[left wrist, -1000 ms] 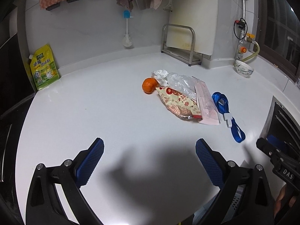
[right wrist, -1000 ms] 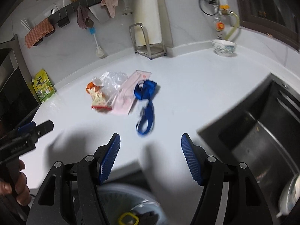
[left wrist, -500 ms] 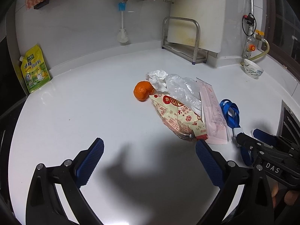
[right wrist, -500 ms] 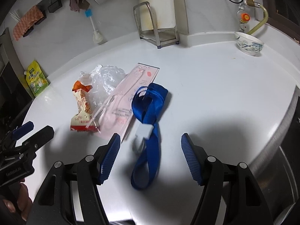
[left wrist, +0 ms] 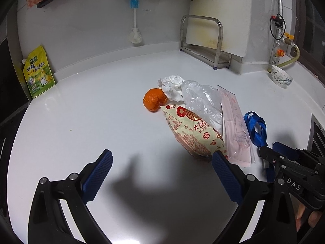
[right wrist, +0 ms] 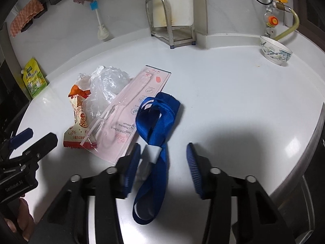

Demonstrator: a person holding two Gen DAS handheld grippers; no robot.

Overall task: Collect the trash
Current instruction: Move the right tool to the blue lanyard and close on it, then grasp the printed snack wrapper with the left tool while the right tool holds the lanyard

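We had swung both tongs in over the tabletop (left wrist: 85, 126), and our right tongs (right wrist: 163, 158), wide a second earlier, were closing around the blue strap (right wrist: 156, 122) lying near us beside the wrappers, not yet pinching, while our left tongs (left wrist: 161, 174) hung wide and empty.

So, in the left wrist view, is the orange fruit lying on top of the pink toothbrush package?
No, the orange fruit sits on the white counter, with the snack wrapper and clear plastic bag between it and the pink toothbrush package.

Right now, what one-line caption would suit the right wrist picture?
Right gripper jaws closing around a blue strap lying beside wrappers on a white kitchen counter.
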